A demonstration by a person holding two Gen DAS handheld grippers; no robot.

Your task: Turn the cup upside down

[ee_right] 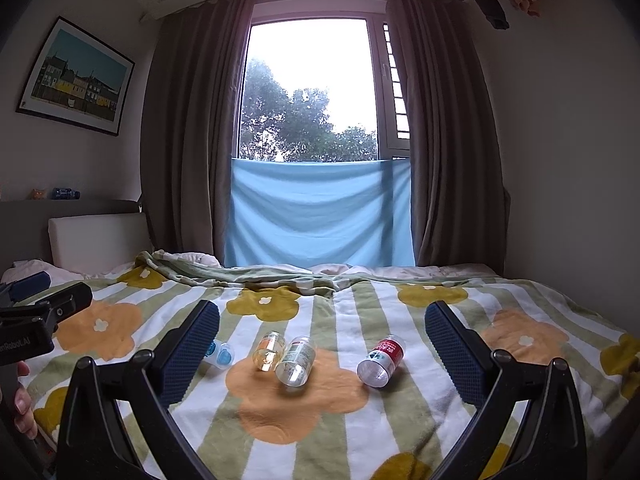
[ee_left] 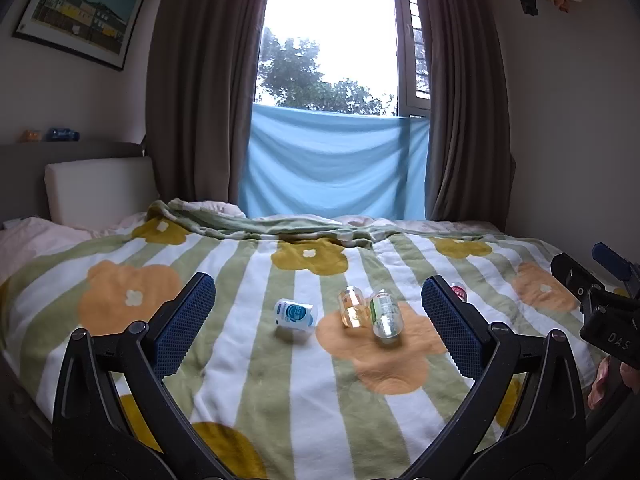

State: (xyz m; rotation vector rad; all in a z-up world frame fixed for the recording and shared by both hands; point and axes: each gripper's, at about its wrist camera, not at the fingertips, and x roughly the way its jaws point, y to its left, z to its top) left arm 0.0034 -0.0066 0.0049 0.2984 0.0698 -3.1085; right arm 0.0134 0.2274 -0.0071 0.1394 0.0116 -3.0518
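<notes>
Several small clear plastic cups lie on their sides on the flowered blanket (ee_left: 224,360). In the left wrist view a blue-labelled cup (ee_left: 295,314), an orange-tinted cup (ee_left: 352,306) and a green-labelled cup (ee_left: 385,314) lie ahead; a red-labelled cup (ee_left: 458,291) peeks from behind the right finger. In the right wrist view they show as the blue cup (ee_right: 219,354), orange cup (ee_right: 269,351), green-labelled cup (ee_right: 296,360) and red-labelled cup (ee_right: 381,359). My left gripper (ee_left: 318,304) is open and empty, short of the cups. My right gripper (ee_right: 322,328) is open and empty, short of them too.
The blanket (ee_right: 304,408) covers a bed that ends at a window with brown curtains (ee_left: 192,92) and a hung blue cloth (ee_left: 332,160). A white headboard cushion (ee_left: 96,188) stands at the left. The other gripper shows at each view's edge, the right one (ee_left: 600,304) and the left one (ee_right: 36,320).
</notes>
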